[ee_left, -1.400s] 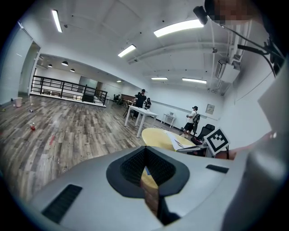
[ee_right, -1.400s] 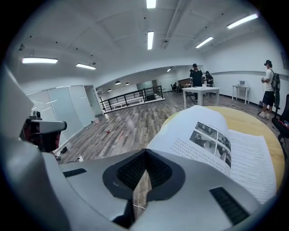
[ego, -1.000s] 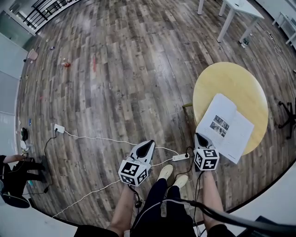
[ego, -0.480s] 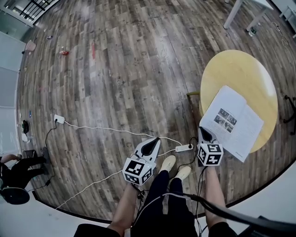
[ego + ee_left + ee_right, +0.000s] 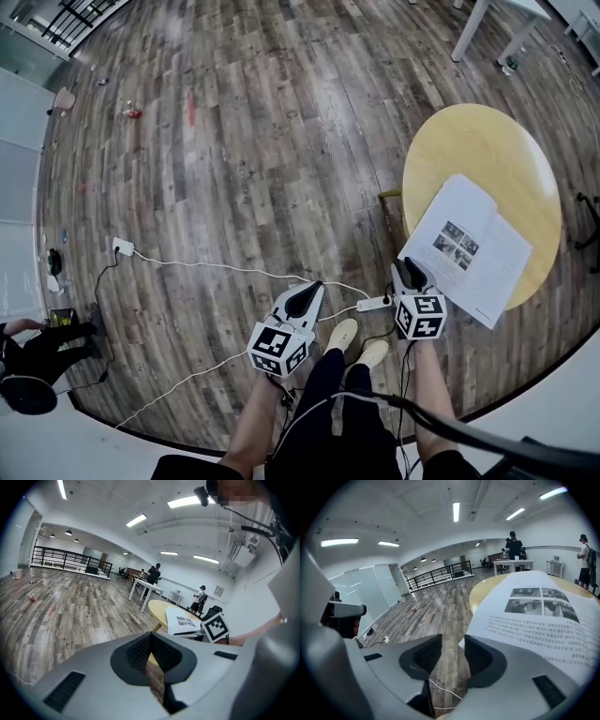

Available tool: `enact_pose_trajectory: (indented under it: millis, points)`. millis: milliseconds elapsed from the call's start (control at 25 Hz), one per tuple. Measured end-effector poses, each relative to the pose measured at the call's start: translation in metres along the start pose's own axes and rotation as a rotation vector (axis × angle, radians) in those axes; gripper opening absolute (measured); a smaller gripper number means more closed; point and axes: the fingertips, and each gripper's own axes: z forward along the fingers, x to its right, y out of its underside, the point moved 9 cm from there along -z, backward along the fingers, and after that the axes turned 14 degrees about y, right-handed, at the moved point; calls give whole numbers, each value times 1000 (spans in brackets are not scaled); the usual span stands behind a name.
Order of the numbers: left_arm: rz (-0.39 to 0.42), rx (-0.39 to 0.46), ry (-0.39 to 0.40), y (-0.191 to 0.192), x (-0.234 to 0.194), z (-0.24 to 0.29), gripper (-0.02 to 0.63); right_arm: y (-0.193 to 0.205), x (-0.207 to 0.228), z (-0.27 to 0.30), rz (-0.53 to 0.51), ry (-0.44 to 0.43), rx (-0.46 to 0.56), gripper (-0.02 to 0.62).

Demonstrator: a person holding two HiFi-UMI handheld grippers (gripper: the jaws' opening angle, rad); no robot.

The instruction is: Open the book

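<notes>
Already the book (image 5: 473, 251) lies open on the tabletop (image 5: 487, 150), my right tongs (image 5: 407, 273) opening empty, left tongs (image 5: 305, 298) closed.

The book (image 5: 469, 248) lies on the table (image 5: 478, 150), at its near edge, one corner overhanging. On the floor (image 5: 234, 141), a power strip (image 5: 373, 303) lies left of the table; a desk (image 5: 466, 33) stands behind it.

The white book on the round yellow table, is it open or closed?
Open. The white book lies spread on the round yellow table, two printed pages facing up, small photos on one of them.
</notes>
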Motion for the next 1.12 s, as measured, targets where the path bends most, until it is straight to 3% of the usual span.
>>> enact_pose_trajectory:
  millis: [40,120,640,680,760,1120]
  points:
    - [0,1,0,0,1,0,-2,1,-2,-1,3,-11,3,157]
    - [2,2,0,-1,5,-1,-2,2,-4,-4,9,-22,0,212]
    - [25,22,14,-14,21,-7,-2,-15,-4,-31,38,-49,34,210]
    - [31,26,19,-18,23,-7,-2,-18,-2,-36,34,-43,50,185]
    - [46,33,29,-25,29,-6,-2,-23,1,-46,29,-13,81,3]
    - [122,58,90,-51,69,7,-2,-43,26,-98,46,29,181,3]
